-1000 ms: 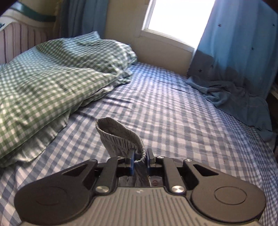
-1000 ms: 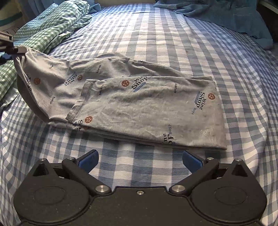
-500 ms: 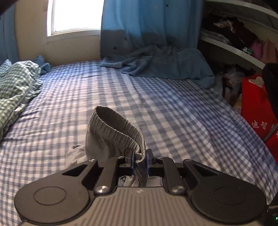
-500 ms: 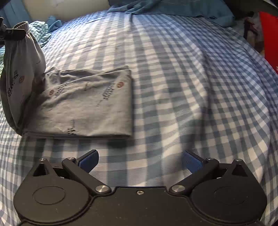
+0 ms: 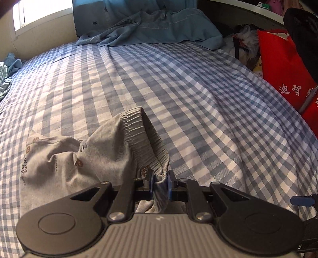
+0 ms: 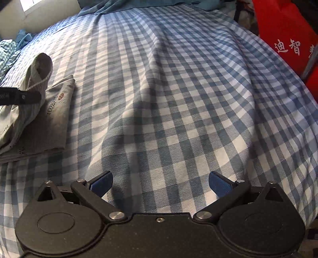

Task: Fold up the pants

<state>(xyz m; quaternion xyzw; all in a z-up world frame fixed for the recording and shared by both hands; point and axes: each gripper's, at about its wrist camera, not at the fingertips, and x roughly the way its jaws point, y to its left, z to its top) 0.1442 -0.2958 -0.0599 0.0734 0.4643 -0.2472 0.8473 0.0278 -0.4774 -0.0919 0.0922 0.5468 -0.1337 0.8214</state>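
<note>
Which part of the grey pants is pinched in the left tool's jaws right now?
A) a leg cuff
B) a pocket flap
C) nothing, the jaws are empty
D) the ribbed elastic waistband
D: in the left wrist view the left gripper has its blue pads pressed on the ribbed waistband of the grey pants, whose printed fabric trails down onto the checked bedsheet.

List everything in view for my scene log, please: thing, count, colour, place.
pants: one pair, grey with printed logos, partly folded on the bed, waistband lifted
bed sheet: one, blue and white check, covering the bed
blue fabric: one crumpled heap, far end of the bed
red bag: one, white characters, beside the bed's right edge
window: one, bright, far left
left tongs: black with blue pads, shut on the waistband
right tongs: black with blue pads, open, over bare sheet
</note>
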